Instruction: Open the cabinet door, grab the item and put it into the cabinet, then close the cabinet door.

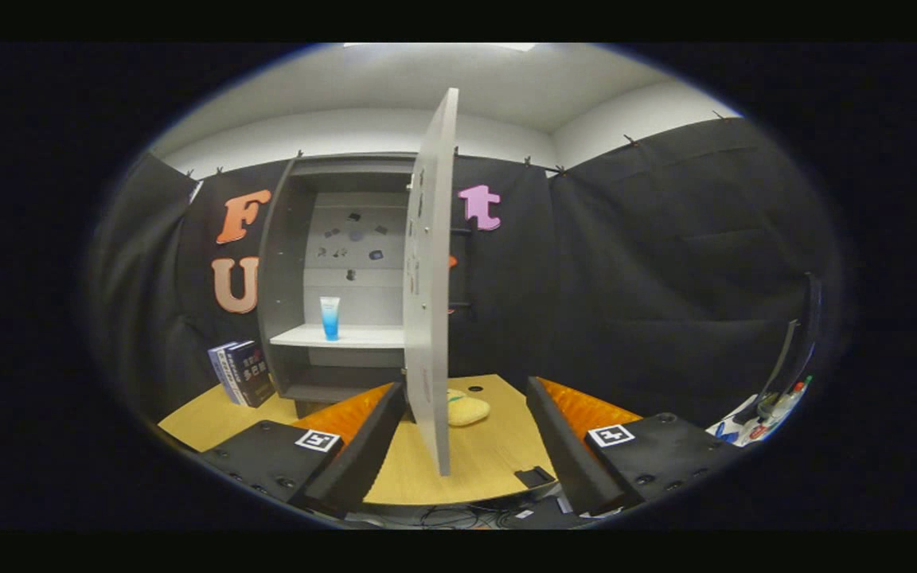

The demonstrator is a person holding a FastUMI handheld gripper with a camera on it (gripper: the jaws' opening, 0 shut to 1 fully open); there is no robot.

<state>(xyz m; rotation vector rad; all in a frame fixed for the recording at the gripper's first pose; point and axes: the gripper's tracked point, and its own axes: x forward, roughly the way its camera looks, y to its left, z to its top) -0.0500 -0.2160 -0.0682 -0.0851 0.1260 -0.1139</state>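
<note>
Item: small tube with a white top and clear blue lower half (330, 317), standing upright on the white middle shelf (347, 337) of the tall grey open-fronted cabinet (287, 270), near the shelf's front edge and toward its left end. Tube stands free, nothing touching it.

Cabinet back panel above the shelf carries several small dark stickers or marks (too small to identify). A lower compartment sits below the shelf, dark inside.

Light grey cabinet door (431, 278) is swung wide open, seen nearly edge-on, its free edge pointing toward the camera. Its lower end reaches down between the two fingers without touching either one.

Gripper (466, 422): fingers spread wide, holding nothing; the door edge passes through the gap, closer to the left finger.

The cabinet stands at the far edge of the light wooden tabletop (490, 461). A flat yellow pad-like object (468, 410) lies on the surface just right of the door's lower end, beyond the fingers. Two dark-covered books (240, 372) stand upright, leaning slightly, just beside the cabinet's left side near the table's far left corner. A small black flat object (534, 477) lies at the near edge.
</note>
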